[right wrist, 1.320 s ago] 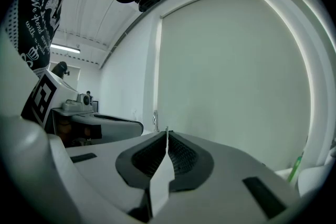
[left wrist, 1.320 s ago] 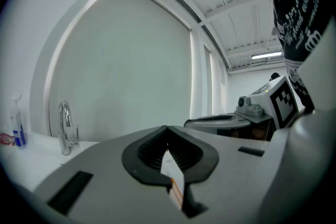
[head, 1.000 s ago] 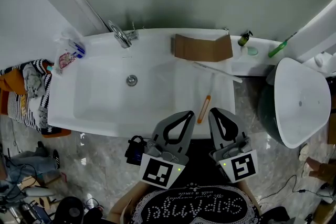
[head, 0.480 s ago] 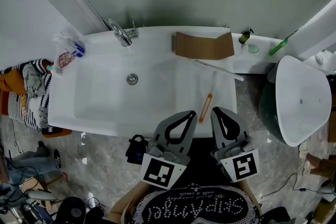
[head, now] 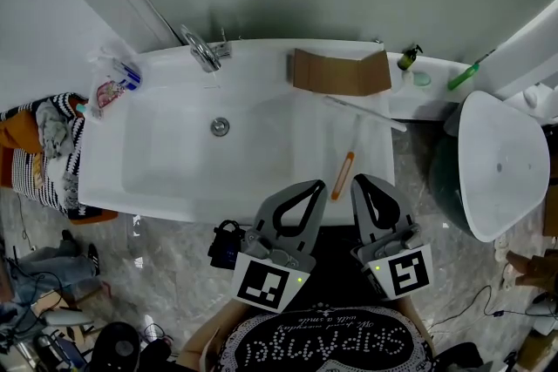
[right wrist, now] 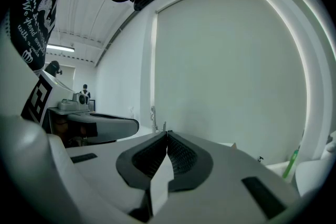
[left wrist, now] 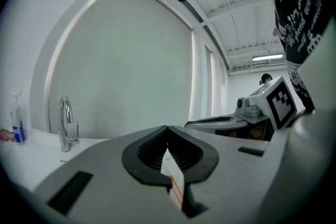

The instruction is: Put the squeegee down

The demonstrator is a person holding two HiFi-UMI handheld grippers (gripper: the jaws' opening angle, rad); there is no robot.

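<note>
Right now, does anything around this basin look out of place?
A brown cardboard piece sits at the basin's back rim, odd for a washing spot. The squeegee lies loose, askew across the basin's right end.

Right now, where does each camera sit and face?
Head view: on the person's head, looking steeply down at basin and squeegee; left hand-held gripper and right hand-held gripper show.
Left gripper view: on the left one, facing along shut jaws toward the faucet; right one shows.
Right gripper view: on the right one, facing the wall; left one shows.
All share the faucet.
</note>
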